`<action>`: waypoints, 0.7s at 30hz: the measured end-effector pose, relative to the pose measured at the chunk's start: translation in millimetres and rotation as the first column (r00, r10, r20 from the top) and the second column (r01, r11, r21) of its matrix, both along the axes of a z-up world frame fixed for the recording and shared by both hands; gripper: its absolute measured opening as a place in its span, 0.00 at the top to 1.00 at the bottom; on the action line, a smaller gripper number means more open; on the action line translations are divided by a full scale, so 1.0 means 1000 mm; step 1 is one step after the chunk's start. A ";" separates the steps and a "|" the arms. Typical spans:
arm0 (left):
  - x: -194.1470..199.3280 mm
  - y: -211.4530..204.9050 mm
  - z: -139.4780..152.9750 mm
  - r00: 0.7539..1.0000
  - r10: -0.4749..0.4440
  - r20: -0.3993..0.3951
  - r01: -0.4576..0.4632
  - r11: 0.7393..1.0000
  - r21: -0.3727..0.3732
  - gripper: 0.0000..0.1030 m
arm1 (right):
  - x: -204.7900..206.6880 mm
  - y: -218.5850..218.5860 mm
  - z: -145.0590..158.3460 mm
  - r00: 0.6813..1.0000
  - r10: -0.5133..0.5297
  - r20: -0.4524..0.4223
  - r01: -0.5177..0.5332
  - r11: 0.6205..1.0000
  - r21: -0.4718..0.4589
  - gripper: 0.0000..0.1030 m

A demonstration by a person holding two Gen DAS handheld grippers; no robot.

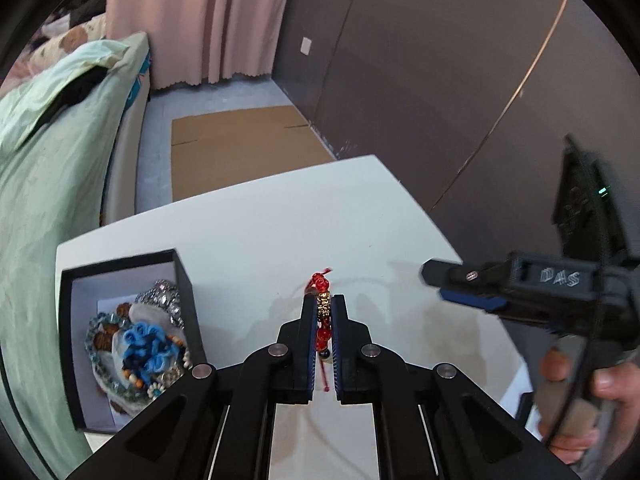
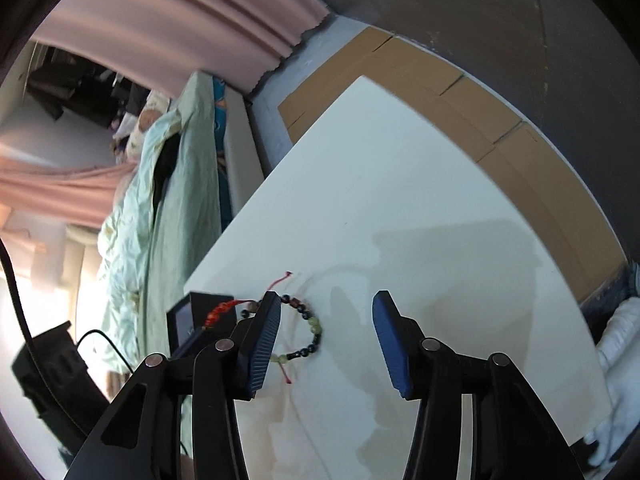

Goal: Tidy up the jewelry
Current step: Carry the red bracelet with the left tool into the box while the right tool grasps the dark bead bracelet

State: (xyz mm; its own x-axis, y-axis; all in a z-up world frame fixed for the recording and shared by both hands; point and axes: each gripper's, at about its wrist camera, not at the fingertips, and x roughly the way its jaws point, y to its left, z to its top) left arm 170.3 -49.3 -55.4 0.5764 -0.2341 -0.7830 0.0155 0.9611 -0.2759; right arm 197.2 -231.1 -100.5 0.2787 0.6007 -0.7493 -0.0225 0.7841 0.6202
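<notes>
My left gripper [image 1: 324, 300] is shut on a red and gold beaded bracelet [image 1: 323, 312] and holds it above the white table [image 1: 280, 232]. A black jewelry box [image 1: 128, 336] with several bracelets inside sits to its left. My right gripper [image 2: 326, 304] is open and empty over the table. It also shows at the right of the left wrist view [image 1: 452, 284]. In the right wrist view the held bracelet [image 2: 308, 332] shows dark and green beads with a red cord, partly behind my left finger. The box [image 2: 192, 320] is at the left there.
A bed with a light green cover [image 1: 48, 168] runs along the table's left side. Flat cardboard [image 1: 244, 144] lies on the floor beyond the table. A dark wall [image 1: 440, 80] stands at the right. Pink curtains [image 1: 200, 20] hang at the back.
</notes>
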 end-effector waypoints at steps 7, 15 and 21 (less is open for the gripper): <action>-0.028 0.024 0.001 0.998 0.031 0.058 -0.023 0.992 -0.123 0.94 | -0.006 0.031 -0.007 0.997 0.080 0.003 -0.080 0.995 -0.064 0.52; -0.049 0.046 0.020 0.991 0.071 0.112 -0.048 0.980 -0.193 0.94 | -0.016 0.046 -0.008 0.992 0.121 0.020 -0.118 0.988 -0.102 0.52; -0.059 0.065 0.029 0.983 0.128 0.134 -0.103 0.979 -0.175 0.94 | -0.022 0.074 -0.013 0.979 0.202 0.034 -0.191 0.962 -0.193 0.62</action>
State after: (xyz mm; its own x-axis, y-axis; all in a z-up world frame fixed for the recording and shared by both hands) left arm 111.1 15.6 -26.2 0.7110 -0.2794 -0.6453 -0.0415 0.8994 -0.4352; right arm 175.3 -156.8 -113.7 0.2114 0.4974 -0.8413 -0.2165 0.8633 0.4560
